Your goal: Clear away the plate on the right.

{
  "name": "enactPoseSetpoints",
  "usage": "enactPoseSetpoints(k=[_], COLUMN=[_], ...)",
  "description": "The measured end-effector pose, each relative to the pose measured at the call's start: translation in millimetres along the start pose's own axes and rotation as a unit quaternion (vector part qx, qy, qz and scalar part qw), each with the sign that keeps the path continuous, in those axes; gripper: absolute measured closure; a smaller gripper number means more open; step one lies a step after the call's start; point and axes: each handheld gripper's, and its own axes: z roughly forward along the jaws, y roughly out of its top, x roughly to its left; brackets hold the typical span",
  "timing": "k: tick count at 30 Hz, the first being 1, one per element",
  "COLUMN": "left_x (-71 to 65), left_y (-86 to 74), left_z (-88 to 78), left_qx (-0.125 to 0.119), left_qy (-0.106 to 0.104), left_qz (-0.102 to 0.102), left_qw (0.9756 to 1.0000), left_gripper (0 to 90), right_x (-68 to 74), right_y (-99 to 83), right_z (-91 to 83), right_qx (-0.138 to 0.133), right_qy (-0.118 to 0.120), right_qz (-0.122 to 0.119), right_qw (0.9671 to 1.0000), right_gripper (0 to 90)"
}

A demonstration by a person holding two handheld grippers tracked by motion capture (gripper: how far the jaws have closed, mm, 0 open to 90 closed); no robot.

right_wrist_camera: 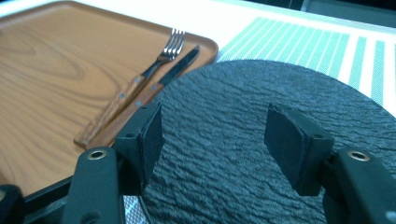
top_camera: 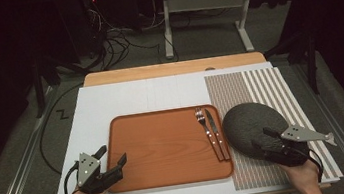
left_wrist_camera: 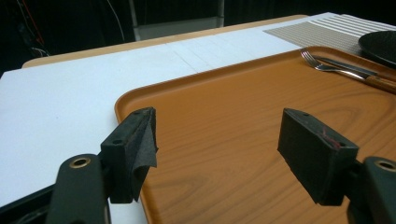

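An orange-brown wooden tray (top_camera: 166,148) lies in the middle of the white board. A fork (top_camera: 206,132) and a knife (top_camera: 216,134) with wooden handles rest side by side along its right edge. A round dark slate plate (top_camera: 251,122) sits just right of the tray on a striped placemat (top_camera: 259,83). My left gripper (top_camera: 112,154) is open at the tray's left front corner, one jaw over the rim and one over the tray (left_wrist_camera: 233,116). My right gripper (top_camera: 262,138) is open above the near part of the plate (right_wrist_camera: 233,107), nothing between its jaws.
The white board (top_camera: 145,98) lies on a wooden table (top_camera: 171,69). Beyond the table are a dark floor, cables and a metal stand (top_camera: 166,22). In the right gripper view the fork (right_wrist_camera: 140,79) and knife (right_wrist_camera: 173,70) lie left of the plate.
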Motion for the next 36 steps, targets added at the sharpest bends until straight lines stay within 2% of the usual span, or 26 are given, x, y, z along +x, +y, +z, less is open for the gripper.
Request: enactPoseSetpoints(k=[9, 15, 16, 17, 24, 28, 36], left_x=[-0.6, -1.1, -1.1, -0.9, 0.1, -1.6, -1.1], left_y=[0.6, 1.2, 1.0, 0.9, 0.2, 0.4, 0.7], left_z=[1.3, 6.3, 6.1, 5.3, 0.0, 0.4, 0.0], left_qx=[0.001, 0.005, 0.005, 0.003, 0.0, 0.003, 0.002], left_qy=[-0.003, -0.009, -0.008, -0.006, 0.009, 0.013, 0.018], left_qz=[0.001, 0.004, 0.004, 0.004, 0.007, 0.014, 0.013], left_qw=[1.0, 0.9999, 0.9999, 1.0, 0.9999, 0.9998, 0.9997], left_gripper=[28.2, 28.0, 28.0, 28.0, 27.9, 27.9, 27.5], right_x=[8.3, 17.2, 21.5, 21.5, 36.3, 39.0, 45.1], right_y=[-7.7, -12.3, -12.5, -12.5, -11.4, -12.4, -11.9], right_z=[-5.7, -4.8, -3.8, -3.8, 7.2, 9.9, 13.2], right_qx=[0.009, 0.026, 0.03, 0.03, 0.054, 0.065, 0.081], right_qy=[-0.004, -0.002, -0.003, -0.003, 0.008, 0.008, -0.012], right_qz=[-0.033, -0.056, -0.073, -0.073, -0.12, -0.129, -0.153], right_qw=[0.9994, 0.9981, 0.9969, 0.9969, 0.9913, 0.9894, 0.9849], right_gripper=[40.9, 42.4, 44.4, 44.4, 52.2, 52.6, 53.7])
